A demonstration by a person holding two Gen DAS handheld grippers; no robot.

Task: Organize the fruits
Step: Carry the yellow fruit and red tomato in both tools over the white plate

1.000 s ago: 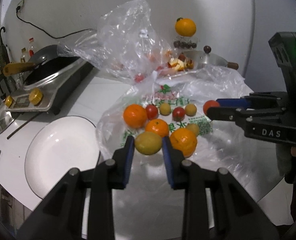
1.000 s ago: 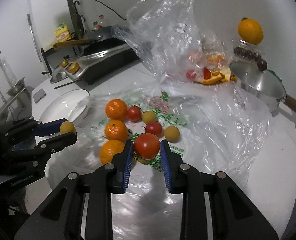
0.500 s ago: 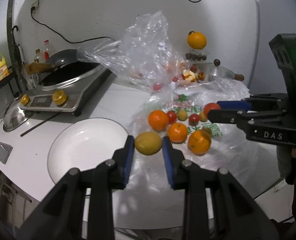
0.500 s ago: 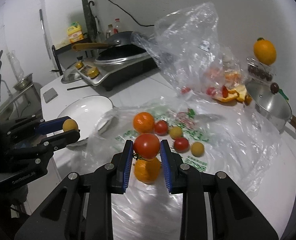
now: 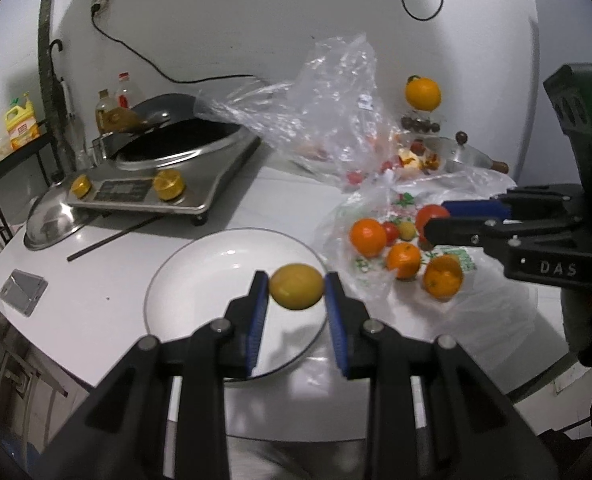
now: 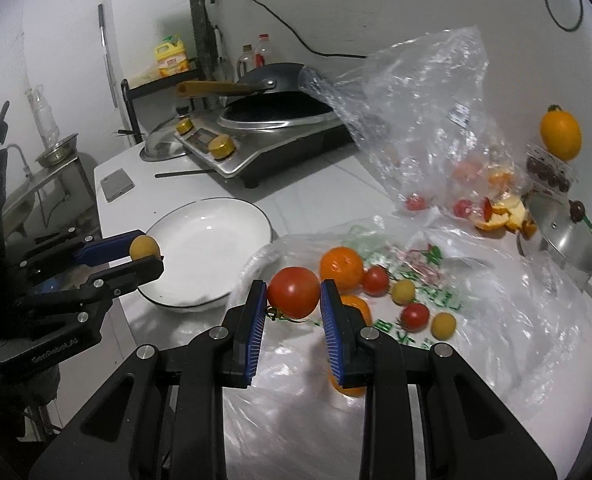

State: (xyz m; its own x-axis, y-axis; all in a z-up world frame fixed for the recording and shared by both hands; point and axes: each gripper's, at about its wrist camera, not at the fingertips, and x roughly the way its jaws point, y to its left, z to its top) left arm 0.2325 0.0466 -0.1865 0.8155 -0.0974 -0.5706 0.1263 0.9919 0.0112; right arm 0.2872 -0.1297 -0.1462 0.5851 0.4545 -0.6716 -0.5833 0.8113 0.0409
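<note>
My left gripper (image 5: 296, 292) is shut on a yellow fruit (image 5: 296, 286), held in the air over the near right part of the white plate (image 5: 200, 276). My right gripper (image 6: 293, 294) is shut on a red tomato (image 6: 294, 291), raised above the clear plastic sheet (image 6: 476, 320) just right of the white plate (image 6: 204, 248). Several oranges, small tomatoes and yellow fruits lie on the sheet, among them an orange (image 6: 342, 266) and an orange (image 5: 368, 237). In the left wrist view the right gripper (image 5: 436, 220) shows at the right with the tomato (image 5: 430, 216). In the right wrist view the left gripper (image 6: 148, 254) shows at the left.
An induction cooker with a dark wok (image 5: 176, 164) stands at the back left, a steel lid (image 5: 52, 224) beside it. A crumpled clear bag (image 5: 328, 108) with fruit and peels rises at the back. A lidded pot (image 6: 568, 240) sits at the right. A phone (image 5: 24, 292) lies near the table's left edge.
Both grippers have risen and pulled back from the fruit pile, each carrying its fruit. The left one now hangs over the plate; the right one has shifted toward the plate's side.
</note>
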